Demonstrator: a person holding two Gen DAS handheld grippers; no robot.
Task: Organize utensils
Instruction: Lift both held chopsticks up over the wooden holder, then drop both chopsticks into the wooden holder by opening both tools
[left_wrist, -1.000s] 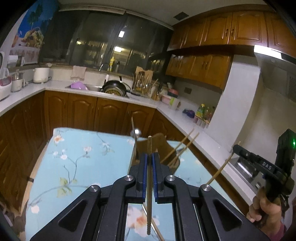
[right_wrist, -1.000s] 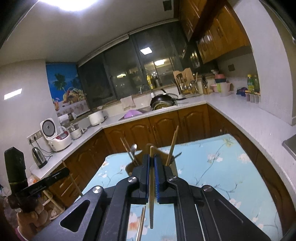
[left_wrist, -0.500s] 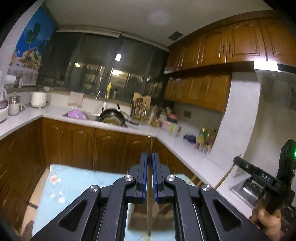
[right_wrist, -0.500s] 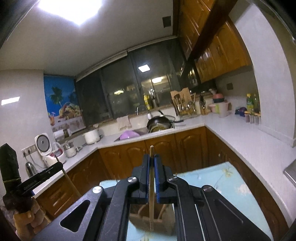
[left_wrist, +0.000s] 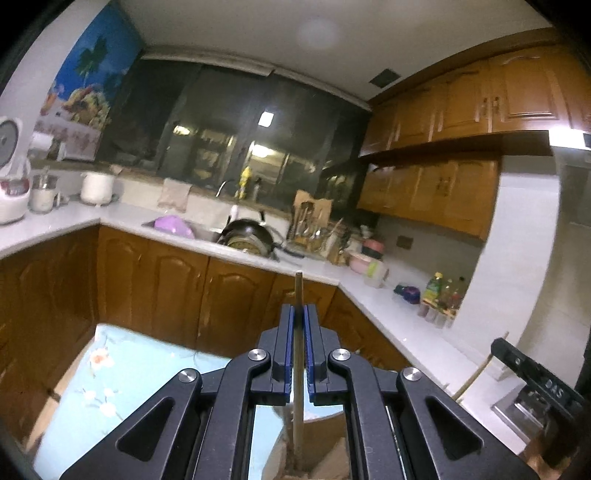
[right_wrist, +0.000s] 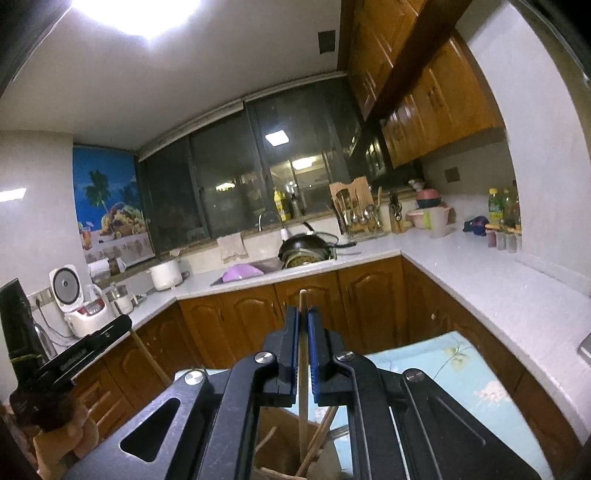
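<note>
My left gripper (left_wrist: 298, 310) is shut on a wooden chopstick (left_wrist: 297, 413) that stands upright. Its lower end reaches into the brown wooden utensil holder (left_wrist: 332, 458) just below the jaws. My right gripper (right_wrist: 303, 312) is shut on a second chopstick (right_wrist: 302, 398), also upright. The tip of that one is down inside the same holder (right_wrist: 277, 432), among several other sticks. Each view catches the other gripper at its edge: the right one (left_wrist: 535, 380) with its stick, the left one (right_wrist: 74, 354) with a hand under it.
The holder stands on a table with a light blue floral cloth (left_wrist: 110, 369). White counters over brown cabinets wrap around behind it. They carry a sink with a black wok (left_wrist: 247, 236), a rice cooker (right_wrist: 74, 295) and bottles (left_wrist: 439, 295).
Both grippers have moved forward over the holder, which has slid from ahead of the jaws to beneath them. The chopsticks' lower ends now sit inside it. The views tilted up toward the cabinets.
</note>
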